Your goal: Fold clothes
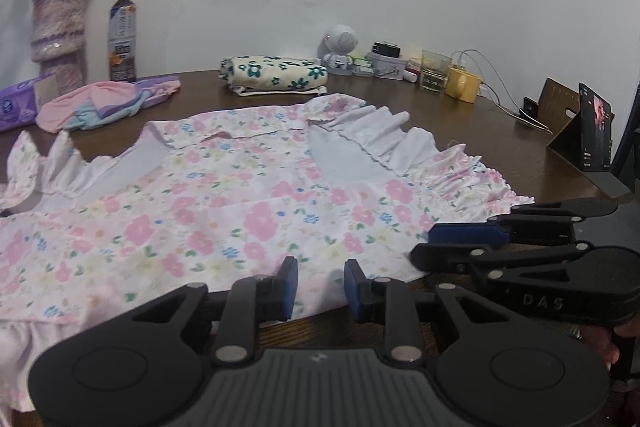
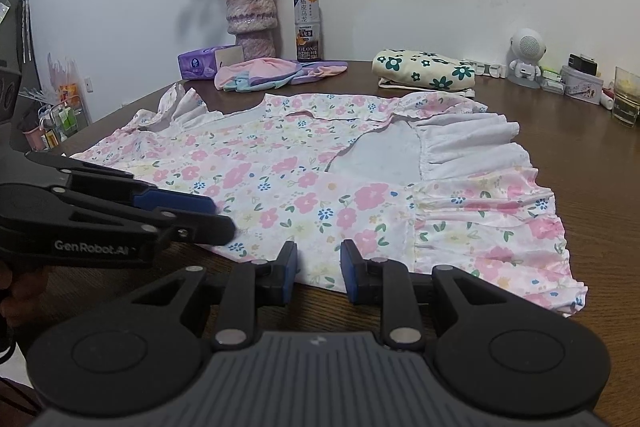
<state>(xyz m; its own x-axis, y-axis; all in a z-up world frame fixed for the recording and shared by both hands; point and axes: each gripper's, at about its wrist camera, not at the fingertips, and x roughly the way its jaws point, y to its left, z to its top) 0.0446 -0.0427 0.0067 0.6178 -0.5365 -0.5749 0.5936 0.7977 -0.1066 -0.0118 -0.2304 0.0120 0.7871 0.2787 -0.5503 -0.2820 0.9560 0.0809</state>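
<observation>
so vase: holds roses | both jaws: parted, nothing gripped, at dress hem

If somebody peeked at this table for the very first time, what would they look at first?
Probably the big flowery dress spread flat across the middle of the brown table. Next, the two black claws with blue tips at its near edge, the left claw and the right claw. Then the vase of pink roses standing at the back by the wall.

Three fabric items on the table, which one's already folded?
The cream cloth with dark green flowers, a compact bundle by the wall. The pink floral dress lies spread flat; the pink-and-purple garment is a loose heap.
</observation>
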